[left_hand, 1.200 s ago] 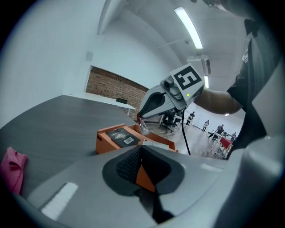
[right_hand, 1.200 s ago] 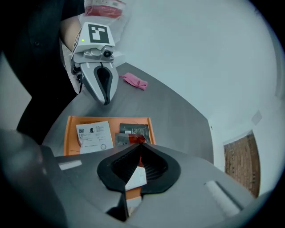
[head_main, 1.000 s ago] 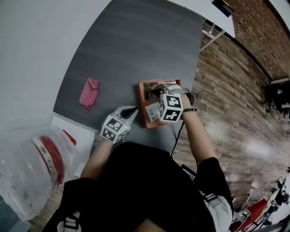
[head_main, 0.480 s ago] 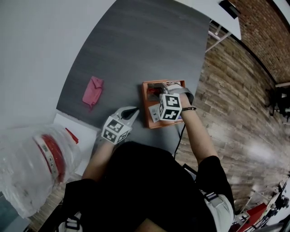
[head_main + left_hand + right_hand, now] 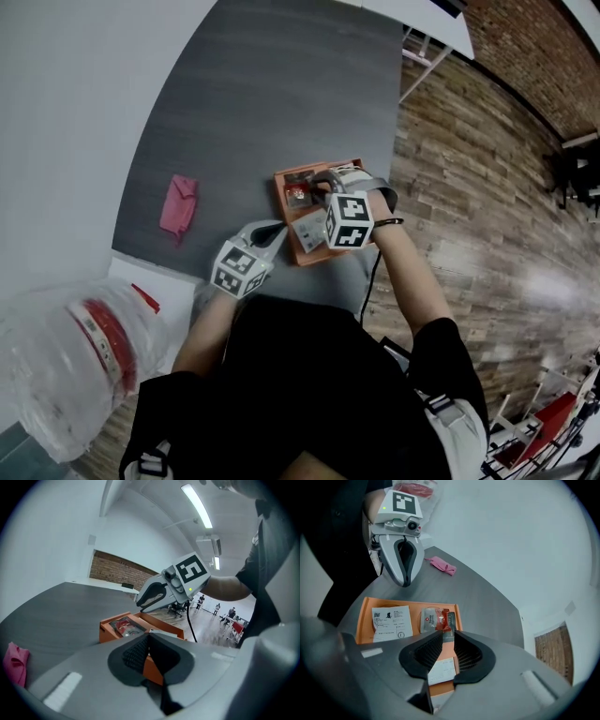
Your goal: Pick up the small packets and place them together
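The right gripper (image 5: 445, 633) is held tilted steeply down over the orange tray (image 5: 365, 616), which sits at the near edge of the grey desk (image 5: 272, 94). Its jaws are parted by a narrow gap and have just been closing slightly. Nothing is pinched between the pads. Only the tray's contents are seen through the gap.

Three small packets are gathered in the tray. A red-and-silver packet (image 5: 437, 619) lies just beyond the jaw tips, a printed white packet (image 5: 391, 621) lies beside it, and a second white packet (image 5: 443, 670) lies under the jaws. The tray is judged to be the collecting place, which would explain why the right gripper is kept directly above it and aimed at the packets.

The left gripper (image 5: 149, 637) is held low beside the tray's near corner, with its jaws closed together on nothing. It is judged to be parked there to stay clear of the other gripper's work.

A pink item (image 5: 178, 203), possibly another packet, lies alone on the desk, well apart from the tray on the left gripper's side. If it belongs with the rest, the task is judged unfinished, and that pick would suit the left gripper.

A plastic bag (image 5: 66, 366) is seen off the desk's corner and is not involved.
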Demonstrator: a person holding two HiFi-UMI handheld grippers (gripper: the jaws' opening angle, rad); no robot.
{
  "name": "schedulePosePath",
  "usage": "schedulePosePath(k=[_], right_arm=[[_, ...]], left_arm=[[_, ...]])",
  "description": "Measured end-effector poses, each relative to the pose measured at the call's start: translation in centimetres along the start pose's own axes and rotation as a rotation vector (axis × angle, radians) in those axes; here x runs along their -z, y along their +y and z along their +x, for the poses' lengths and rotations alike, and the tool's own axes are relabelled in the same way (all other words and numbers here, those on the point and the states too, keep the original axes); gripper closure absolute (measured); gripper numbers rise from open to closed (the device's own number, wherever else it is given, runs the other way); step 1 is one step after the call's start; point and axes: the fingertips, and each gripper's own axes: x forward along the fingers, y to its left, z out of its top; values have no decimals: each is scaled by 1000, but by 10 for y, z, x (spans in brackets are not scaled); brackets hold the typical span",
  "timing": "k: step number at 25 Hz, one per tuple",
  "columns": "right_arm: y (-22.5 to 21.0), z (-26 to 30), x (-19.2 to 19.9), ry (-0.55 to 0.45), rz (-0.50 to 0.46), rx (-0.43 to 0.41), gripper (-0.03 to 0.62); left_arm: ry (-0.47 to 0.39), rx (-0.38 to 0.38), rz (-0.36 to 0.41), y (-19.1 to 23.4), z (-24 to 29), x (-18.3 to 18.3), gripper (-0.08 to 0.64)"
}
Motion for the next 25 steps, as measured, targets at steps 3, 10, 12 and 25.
schedulePosePath(k=[3,10,12,25], right_arm=[[-4,-10,16,13,41,30,512],[13,-30,81,105,161,36,514],[21,-33,97,134,193,29,514],[53,-21,114,177,221,-50,517]], left_arm=[[8,30,23,-4,7,-4,561],[34,95,47,-18,24,-6,561],[41,112,48,-21,28,-5,561],[72,143,48,-26,41,2,561]])
